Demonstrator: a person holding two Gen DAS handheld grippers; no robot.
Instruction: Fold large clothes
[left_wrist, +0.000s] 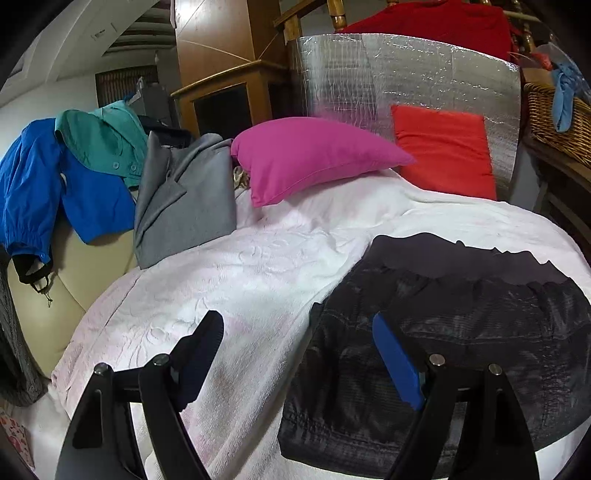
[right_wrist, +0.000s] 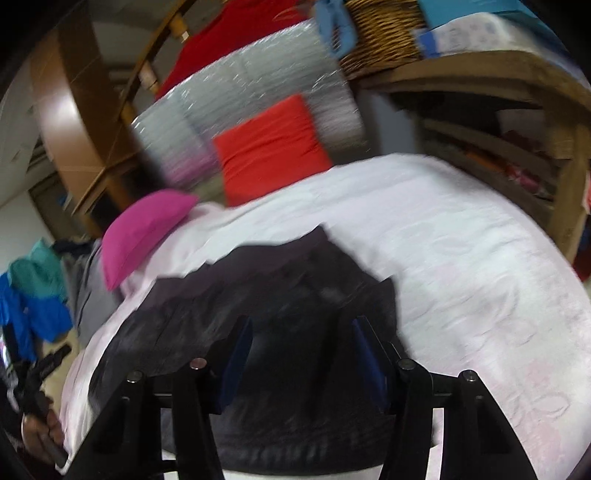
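I am seeing the dark folded garment lying on the white blanket, lower right of the left view. My left gripper is hanging spread and empty; my right gripper is hanging half-open over it, pinching nothing. I am judging that a careless low pass risks snagging an edge and undoing the fold.

Dark garment: thin cloth with a faint sheen, finely ribbed.
Bed cover: white cloth, embossed, matt.
Panel: silvery foil, gridded, glossy.
Basket: woven wicker, rough.
Cabinet: wood, smooth.
Pillow: pink cloth, matt.
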